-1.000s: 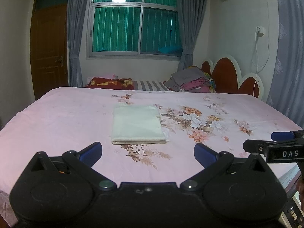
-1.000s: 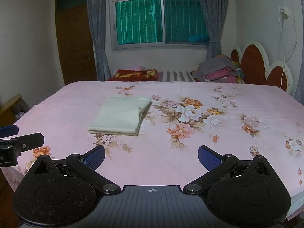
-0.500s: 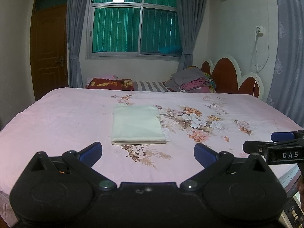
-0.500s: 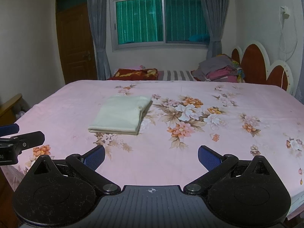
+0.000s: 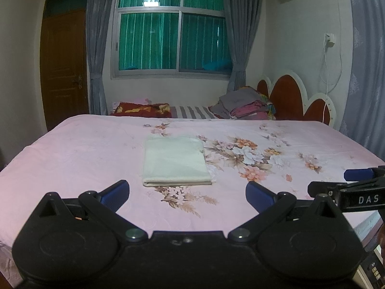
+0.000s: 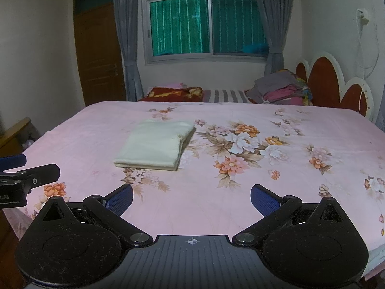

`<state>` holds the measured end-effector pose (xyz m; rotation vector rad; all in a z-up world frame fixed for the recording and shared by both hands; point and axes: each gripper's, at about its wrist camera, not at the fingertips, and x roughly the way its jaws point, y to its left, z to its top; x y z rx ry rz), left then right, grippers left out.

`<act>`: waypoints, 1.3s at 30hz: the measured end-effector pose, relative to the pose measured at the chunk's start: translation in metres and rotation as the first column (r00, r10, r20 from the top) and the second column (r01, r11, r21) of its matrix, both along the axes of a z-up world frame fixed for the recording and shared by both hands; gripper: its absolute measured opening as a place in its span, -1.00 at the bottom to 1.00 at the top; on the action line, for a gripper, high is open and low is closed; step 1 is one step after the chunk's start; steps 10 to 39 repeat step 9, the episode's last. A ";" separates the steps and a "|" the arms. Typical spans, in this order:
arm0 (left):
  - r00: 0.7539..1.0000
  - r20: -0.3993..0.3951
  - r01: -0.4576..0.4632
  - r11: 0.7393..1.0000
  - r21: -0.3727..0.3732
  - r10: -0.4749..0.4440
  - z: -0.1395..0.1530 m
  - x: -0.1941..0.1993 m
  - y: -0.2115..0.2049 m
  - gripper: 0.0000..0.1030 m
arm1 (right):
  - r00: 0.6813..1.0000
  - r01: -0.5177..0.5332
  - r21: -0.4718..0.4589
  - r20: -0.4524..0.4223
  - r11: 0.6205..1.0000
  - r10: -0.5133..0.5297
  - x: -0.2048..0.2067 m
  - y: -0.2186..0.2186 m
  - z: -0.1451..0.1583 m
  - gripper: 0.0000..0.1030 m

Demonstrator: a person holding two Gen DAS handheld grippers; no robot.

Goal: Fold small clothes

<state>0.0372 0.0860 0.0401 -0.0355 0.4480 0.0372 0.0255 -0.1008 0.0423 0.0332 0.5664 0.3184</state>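
Observation:
A pale cream garment (image 5: 175, 161) lies folded into a neat rectangle on the pink floral bedspread (image 5: 72, 149); it also shows in the right wrist view (image 6: 156, 145). My left gripper (image 5: 187, 192) is open and empty, held back from the garment's near edge. My right gripper (image 6: 191, 198) is open and empty, nearer the bed's front and to the right of the garment. The right gripper's finger shows at the right edge of the left wrist view (image 5: 346, 187). The left gripper's finger shows at the left edge of the right wrist view (image 6: 28, 175).
A pile of grey and pink clothes (image 5: 243, 106) sits at the far end by the red headboard (image 5: 288, 98). A red patterned pillow (image 5: 144, 109) and a striped cloth (image 5: 192, 112) lie beyond the bed. A brown door (image 5: 65, 67) is at the left.

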 end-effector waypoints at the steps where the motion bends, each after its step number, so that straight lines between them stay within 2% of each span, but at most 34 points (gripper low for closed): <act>1: 1.000 0.001 0.001 1.000 -0.002 -0.001 0.000 0.000 0.000 0.99 | 1.000 0.000 0.001 0.000 1.000 0.000 0.000 0.000 0.000 0.99; 39: 1.000 0.012 0.000 1.000 0.005 0.000 0.002 0.000 -0.002 0.99 | 1.000 0.001 0.010 0.004 1.000 -0.001 0.001 -0.003 0.001 0.99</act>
